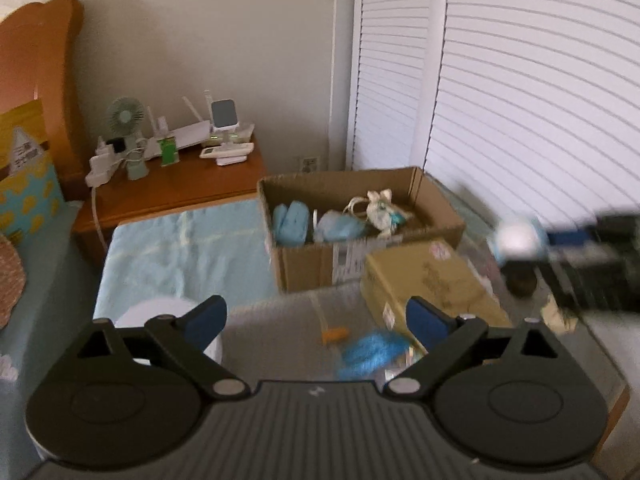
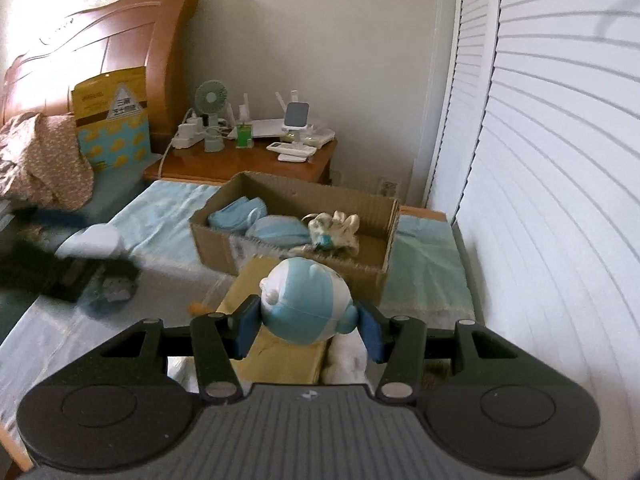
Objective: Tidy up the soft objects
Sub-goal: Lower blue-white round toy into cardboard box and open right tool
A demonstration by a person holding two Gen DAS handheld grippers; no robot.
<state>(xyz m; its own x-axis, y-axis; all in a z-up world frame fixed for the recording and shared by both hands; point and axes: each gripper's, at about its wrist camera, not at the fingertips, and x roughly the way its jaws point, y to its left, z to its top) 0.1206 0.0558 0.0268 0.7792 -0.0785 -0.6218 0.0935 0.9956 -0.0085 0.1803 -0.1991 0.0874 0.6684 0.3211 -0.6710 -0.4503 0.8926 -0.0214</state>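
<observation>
My right gripper is shut on a round blue-and-white plush toy, held above a yellow padded envelope on the bed. It shows blurred in the left wrist view, with the toy at its tip. An open cardboard box ahead holds blue soft items and a cream plush; it also shows in the left wrist view. My left gripper is open and empty above the bed, over a fuzzy blue item and a small orange piece.
A wooden nightstand with a fan, router and remotes stands behind the box. White louvred doors fill the right side. A wooden headboard, yellow bag and crumpled floral cloth lie left. A white round object sits under my left finger.
</observation>
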